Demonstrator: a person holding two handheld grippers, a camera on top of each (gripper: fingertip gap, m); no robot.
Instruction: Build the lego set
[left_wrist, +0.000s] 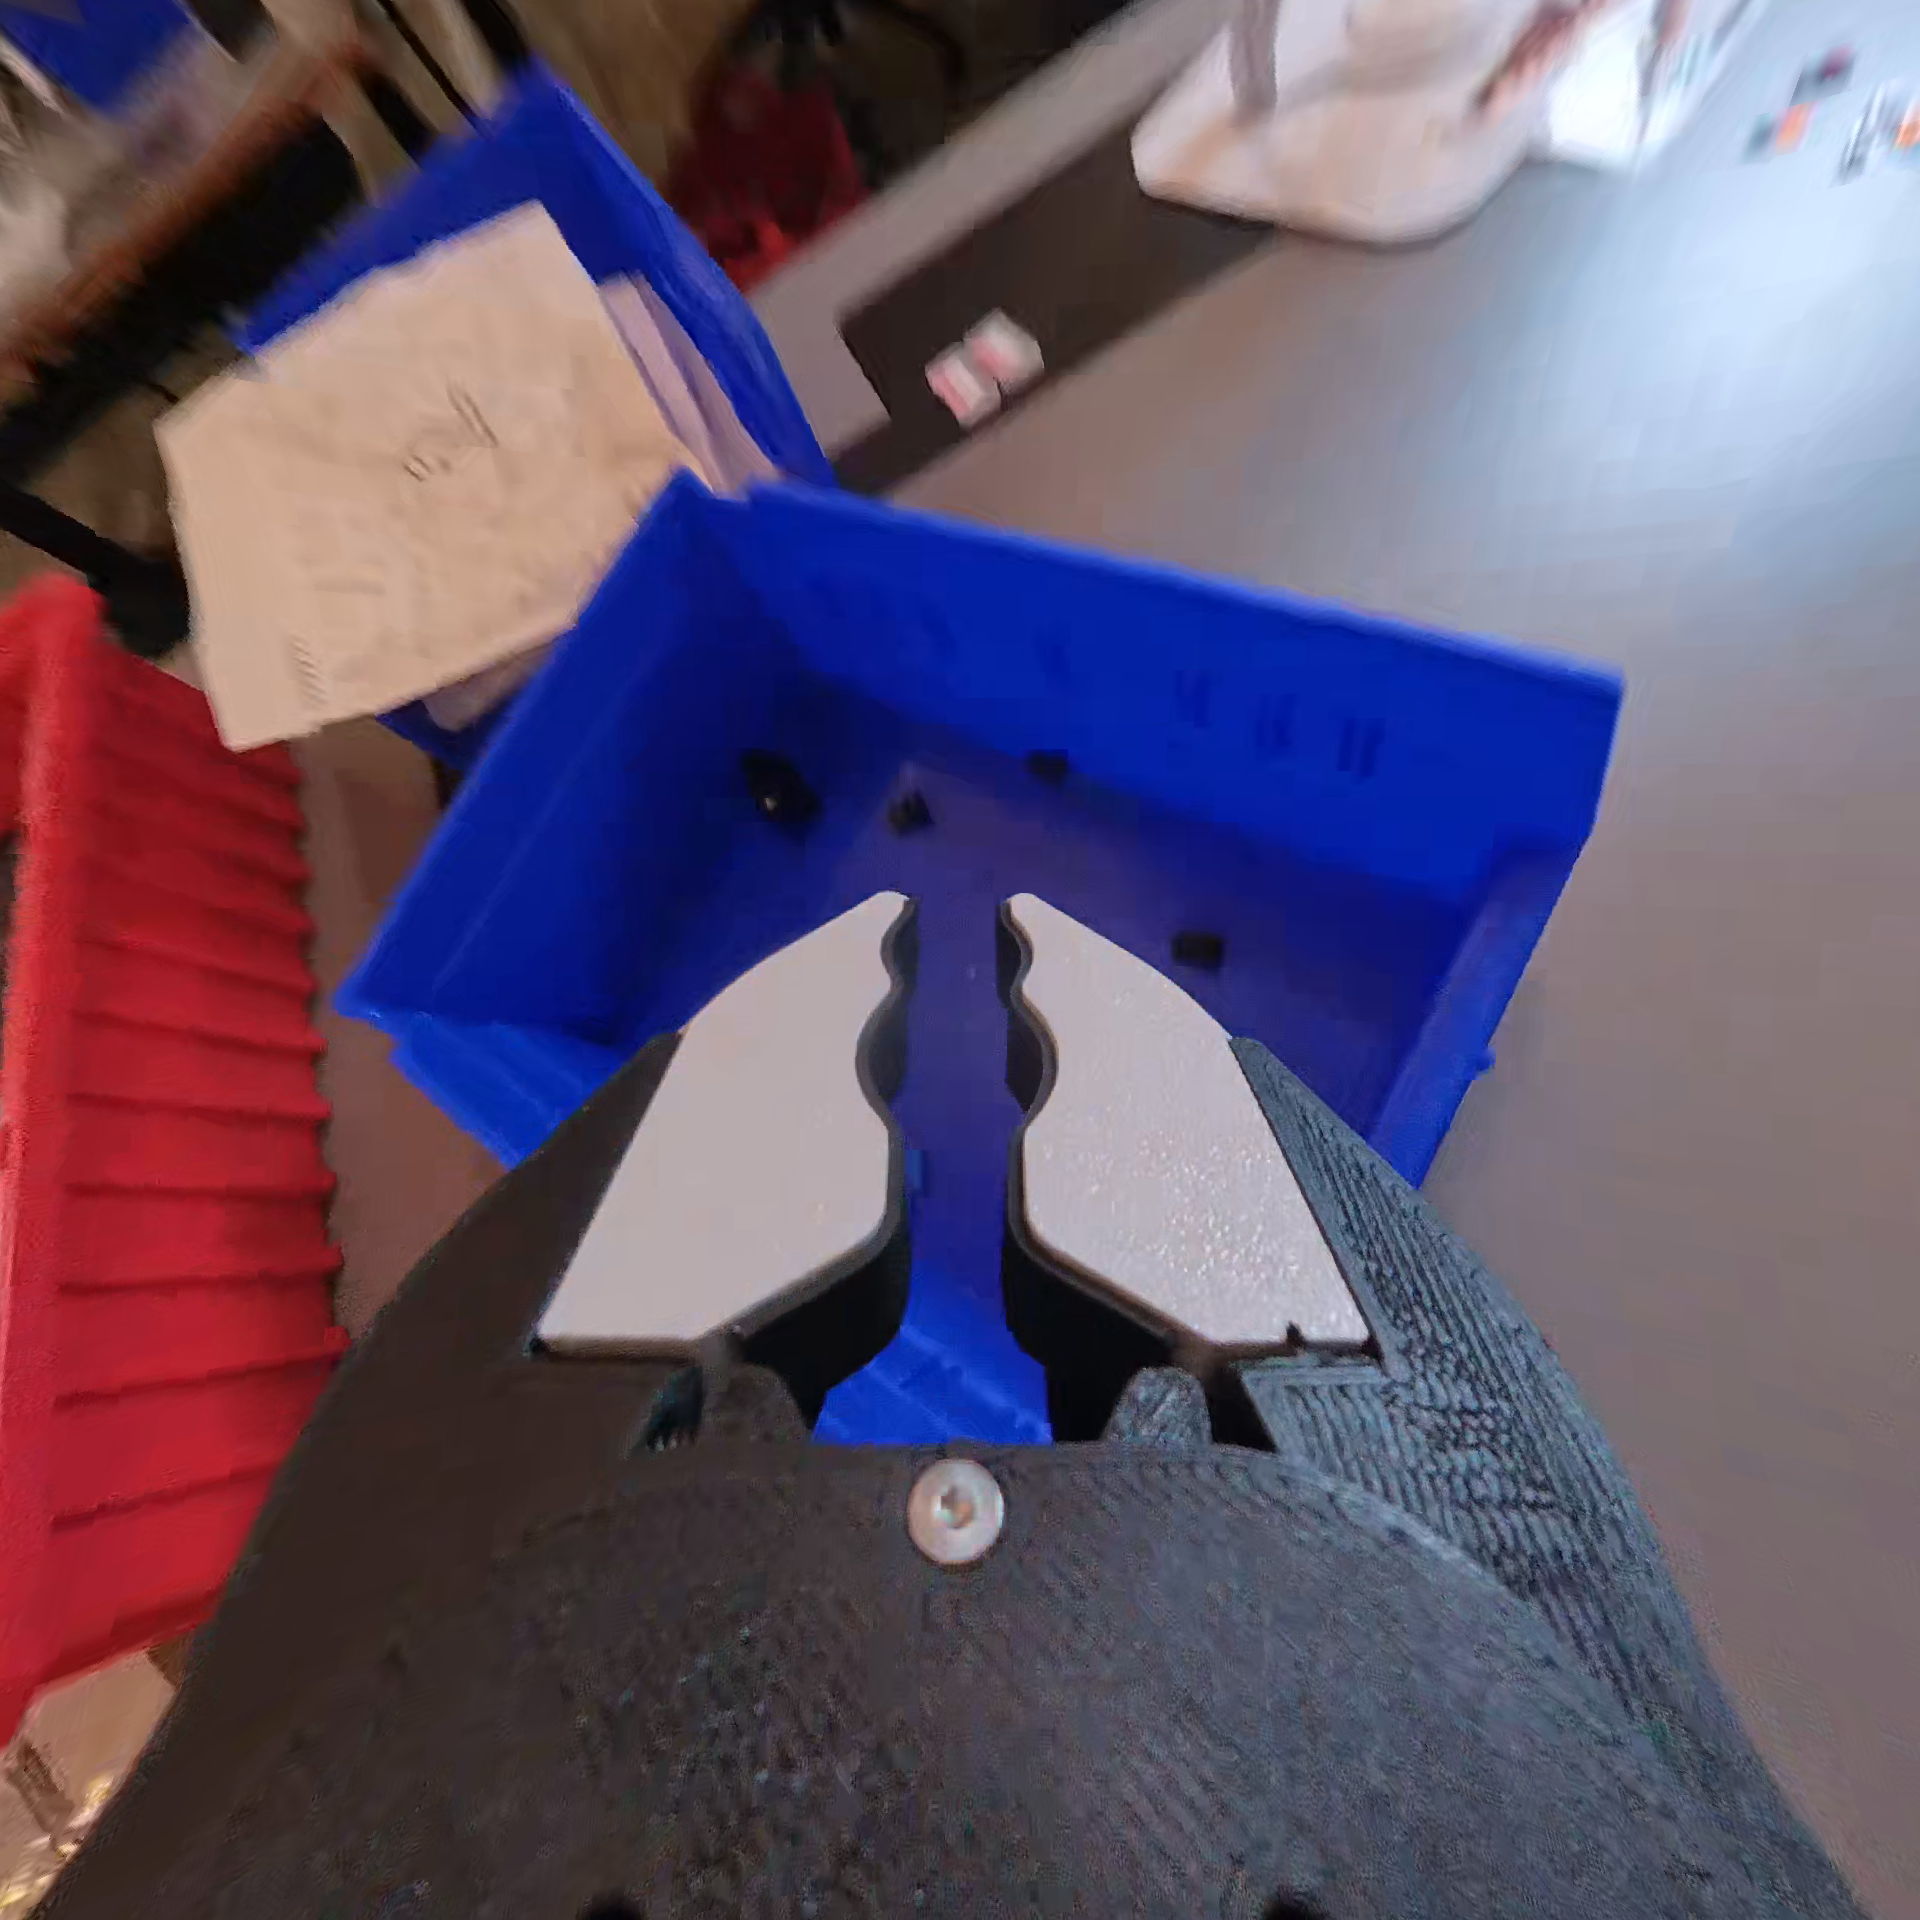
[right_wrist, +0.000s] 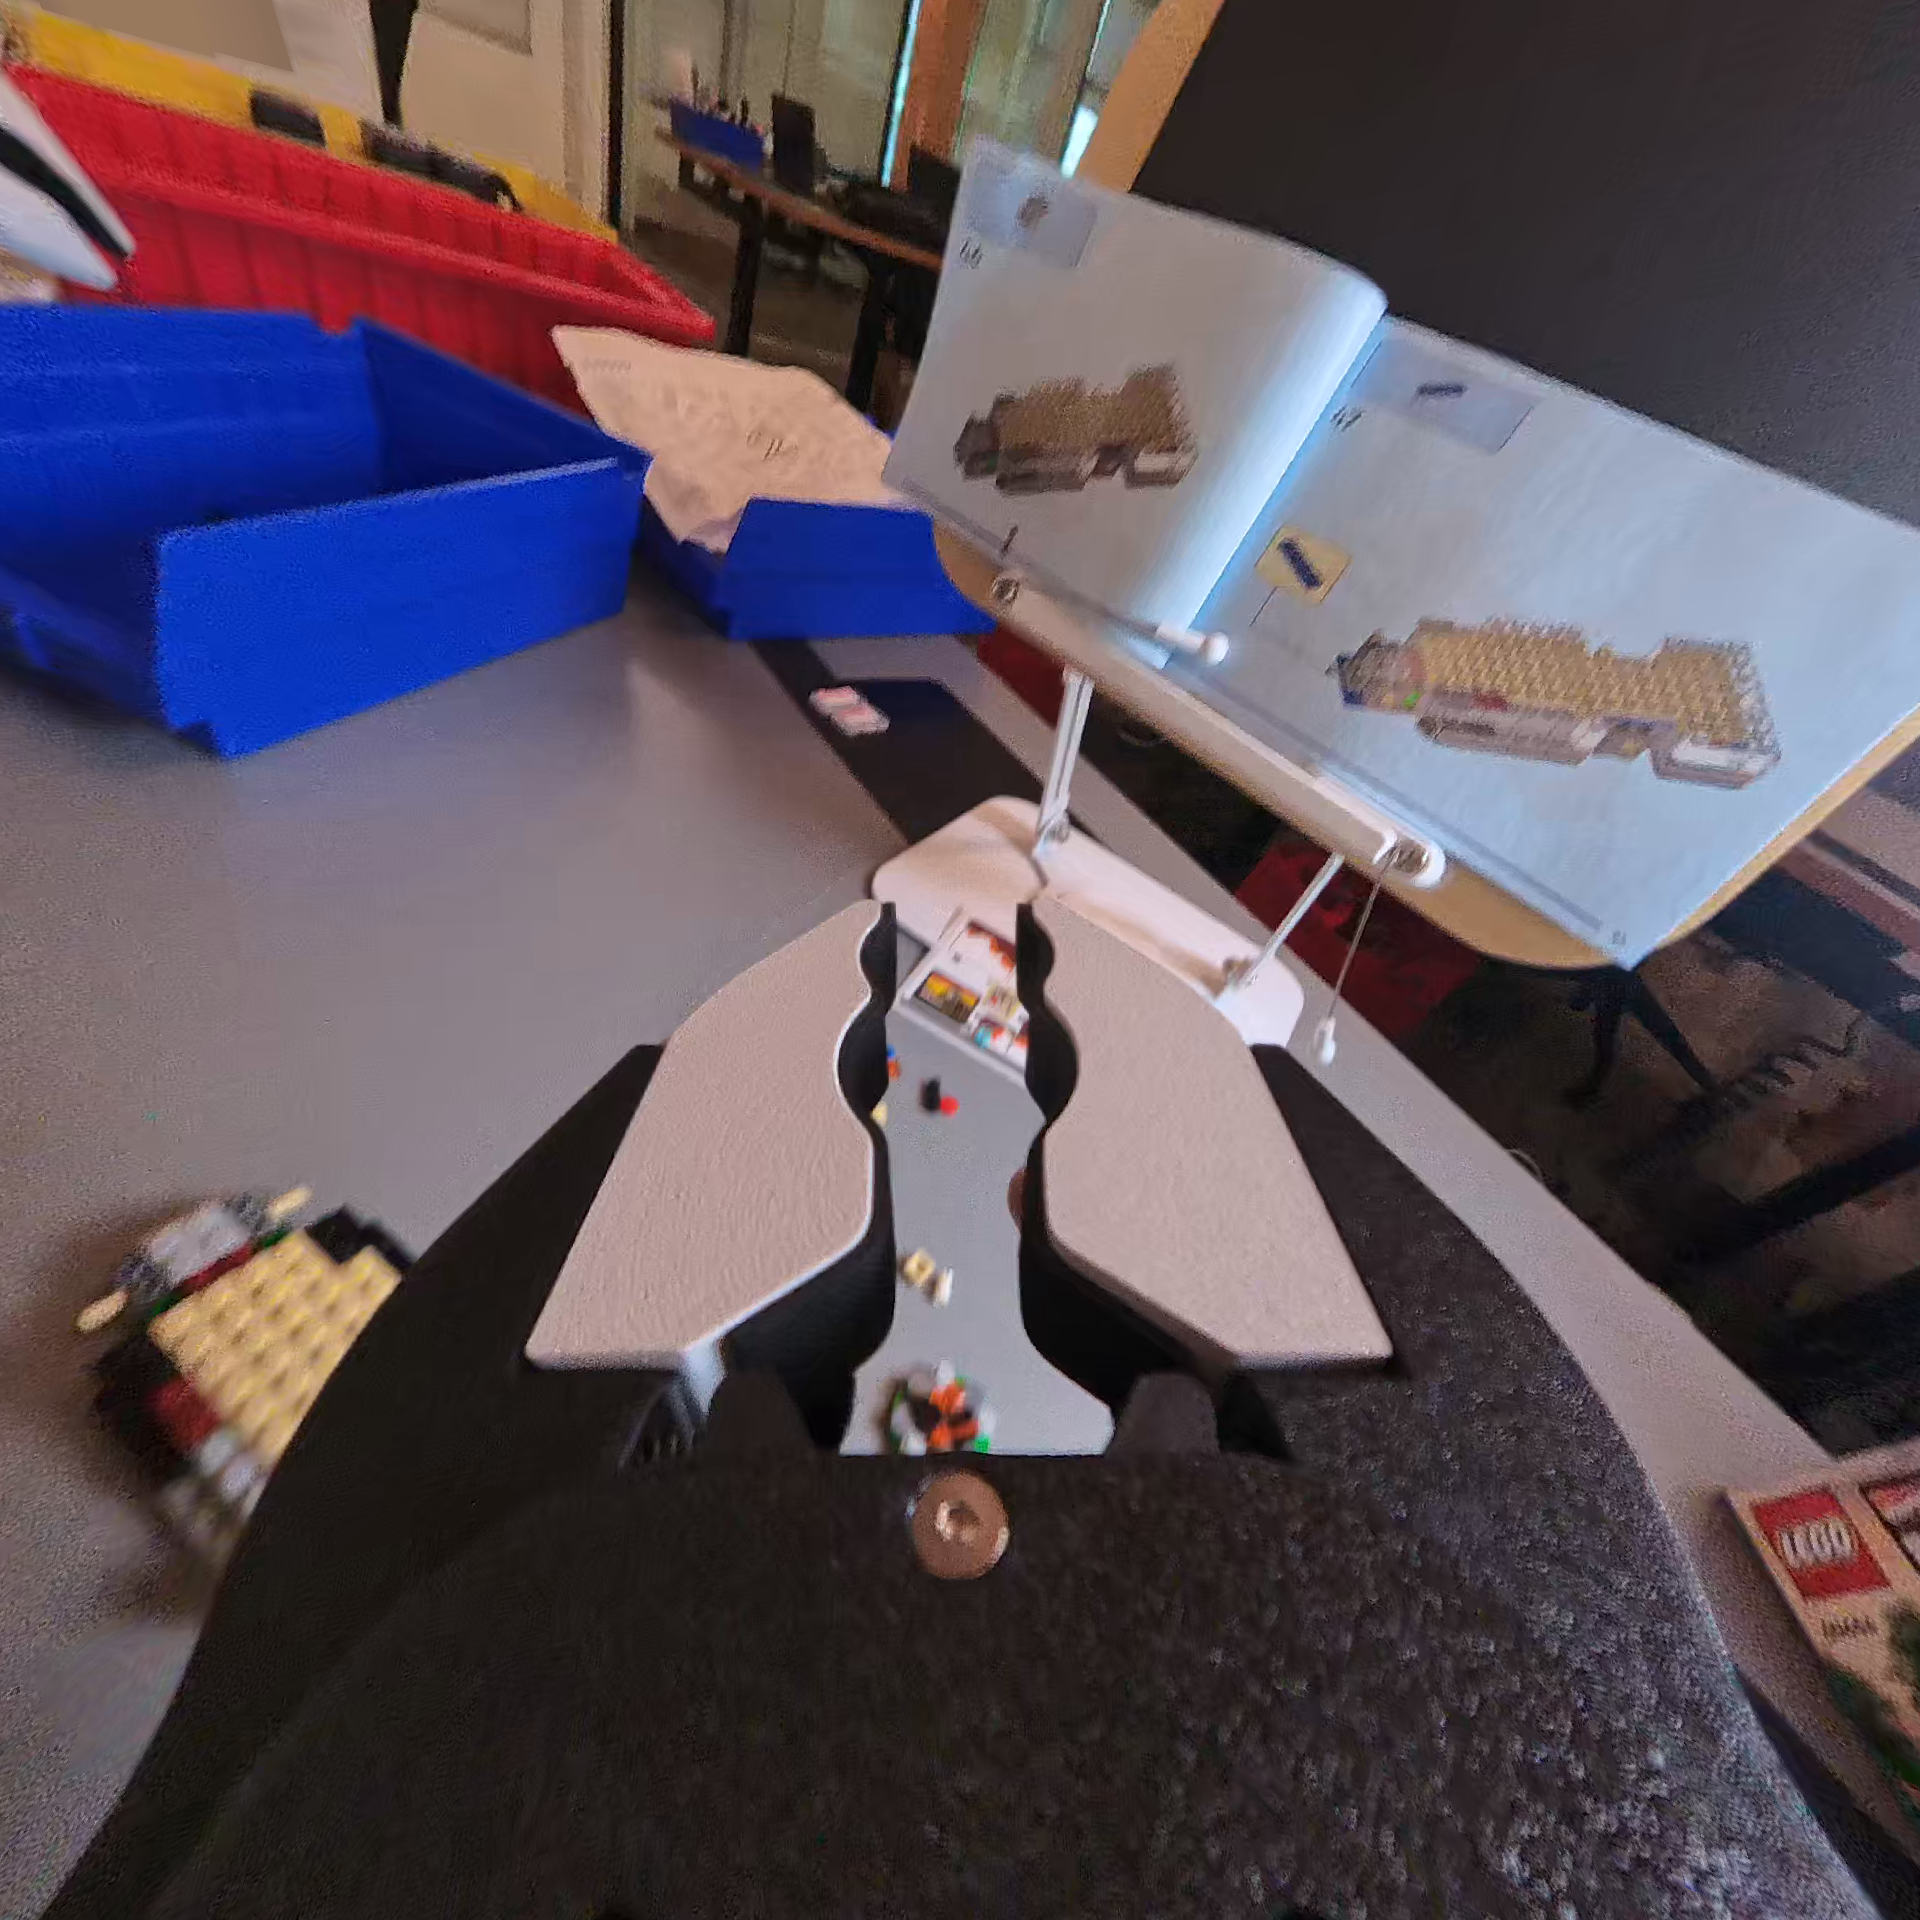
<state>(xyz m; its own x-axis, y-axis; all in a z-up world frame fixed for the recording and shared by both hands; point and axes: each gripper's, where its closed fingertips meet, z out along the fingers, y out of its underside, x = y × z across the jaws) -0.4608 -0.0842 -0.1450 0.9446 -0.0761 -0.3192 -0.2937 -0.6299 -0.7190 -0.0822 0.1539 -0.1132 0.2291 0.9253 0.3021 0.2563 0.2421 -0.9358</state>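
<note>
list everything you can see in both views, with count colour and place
blue bin: one, below the left gripper, open top
small black pieces: about five, on that bin's floor
second blue bin: one, behind the first, holding white paper sheets
red bin: one, left of the blue bins
instruction booklet: one, pale blue pages, open on a white stand
brick model: one, tan, black and red, on the grey table, left of the right gripper
loose small bricks: several, mixed colours, under the right gripper
printed booklet: one, lower right
left gripper: fingers slightly apart, nothing between
right gripper: fingers slightly apart, nothing gripped
</note>
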